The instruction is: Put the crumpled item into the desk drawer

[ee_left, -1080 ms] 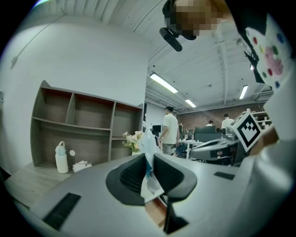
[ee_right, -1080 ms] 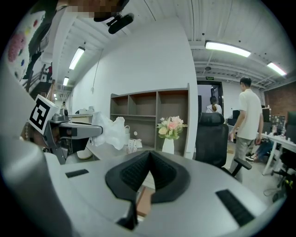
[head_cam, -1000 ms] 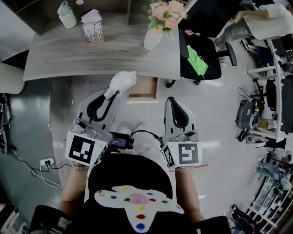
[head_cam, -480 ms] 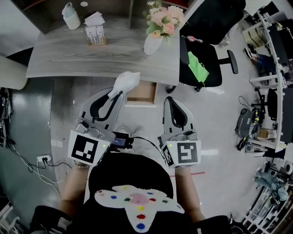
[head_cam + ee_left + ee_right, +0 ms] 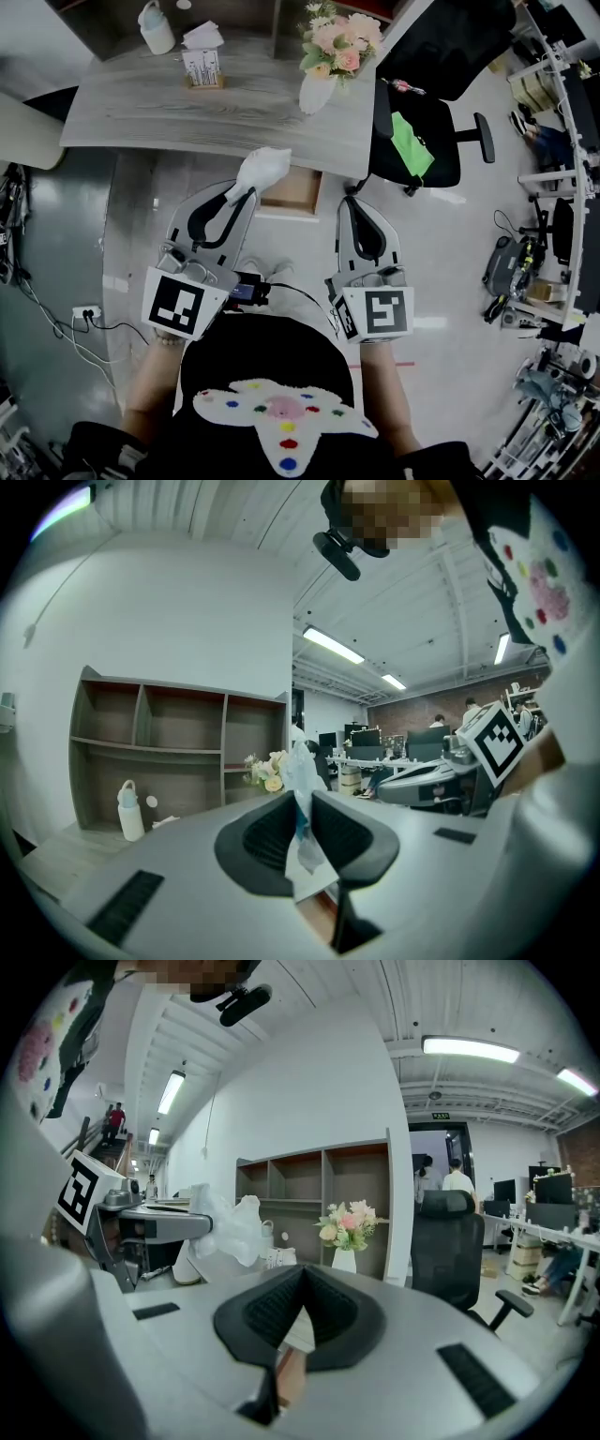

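The crumpled item (image 5: 265, 166), a white wad of tissue, is pinched in my left gripper (image 5: 246, 190), which is shut on it just left of the open wooden drawer (image 5: 292, 187) under the grey desk (image 5: 187, 112). In the left gripper view the crumpled item (image 5: 302, 803) stands upright between the dark pads. My right gripper (image 5: 352, 201) hangs beside the drawer's right side, shut with nothing in it. In the right gripper view its pads (image 5: 281, 1312) meet at the tip, and the crumpled item (image 5: 223, 1227) shows to the left.
On the desk stand a vase of flowers (image 5: 323, 66), a tissue box (image 5: 202, 64) and a white bottle (image 5: 157, 28). A black office chair (image 5: 417, 122) with a green thing on its seat stands right of the desk. Cables and a socket strip (image 5: 84, 314) lie at left.
Both grippers have edged a little toward the desk. The crumpled item, still held, now sits closer to the drawer's left edge.
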Available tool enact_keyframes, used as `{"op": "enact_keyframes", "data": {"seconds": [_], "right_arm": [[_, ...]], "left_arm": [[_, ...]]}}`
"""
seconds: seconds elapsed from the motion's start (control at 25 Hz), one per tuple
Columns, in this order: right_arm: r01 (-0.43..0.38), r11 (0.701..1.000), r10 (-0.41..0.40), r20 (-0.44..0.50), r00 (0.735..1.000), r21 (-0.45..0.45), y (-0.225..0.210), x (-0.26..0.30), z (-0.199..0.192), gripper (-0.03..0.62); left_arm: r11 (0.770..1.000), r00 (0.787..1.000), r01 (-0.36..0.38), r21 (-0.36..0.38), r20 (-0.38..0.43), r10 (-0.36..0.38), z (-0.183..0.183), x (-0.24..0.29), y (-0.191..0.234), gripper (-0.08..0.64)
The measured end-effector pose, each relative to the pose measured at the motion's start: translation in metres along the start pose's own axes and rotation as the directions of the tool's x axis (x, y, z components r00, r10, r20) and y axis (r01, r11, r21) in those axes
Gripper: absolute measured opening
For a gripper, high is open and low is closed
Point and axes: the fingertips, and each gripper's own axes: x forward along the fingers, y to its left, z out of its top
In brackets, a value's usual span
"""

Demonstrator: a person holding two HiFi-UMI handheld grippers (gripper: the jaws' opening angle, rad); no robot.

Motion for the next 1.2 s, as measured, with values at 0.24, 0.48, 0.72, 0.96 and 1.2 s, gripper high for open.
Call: {"op": "enact_keyframes", "data": {"seconds": [0.24, 0.48, 0.72, 0.96, 1.2], "right_arm": [[-0.012, 1.000, 0.012, -0.001, 1.000, 0.003, -0.004, -0.003, -0.001, 0.005], [-0.012, 1.000, 0.012, -0.009, 1.000, 0.008, -0.009, -0.004, -0.006, 0.005], [-0.014, 1.000, 0.014, -0.023, 1.000, 0.015, -0.012, -0.005, -0.014, 0.005], [-0.027, 1.000, 0.027, -0.040, 0.999, 0.011, -0.011, -0.004, -0.024, 0.005], [-0.024, 0.999, 0.025, -0.060, 0.998, 0.021, -0.012, 0.001, -0.036, 0.005]], "left_arm": [[1.000, 1.000, -0.006, 0.000, -0.010, 0.006, -0.002, 0.002, -0.007, 0.061], [1.000, 1.000, -0.003, -0.003, -0.020, 0.002, -0.005, 0.006, -0.011, 0.061], [1.000, 0.999, -0.004, -0.014, -0.037, 0.004, -0.012, 0.008, -0.014, 0.061], [1.000, 0.998, 0.000, -0.021, -0.061, -0.001, -0.025, 0.009, -0.015, 0.061], [0.999, 0.996, 0.004, -0.032, -0.088, -0.007, -0.040, 0.011, -0.014, 0.061]]}}
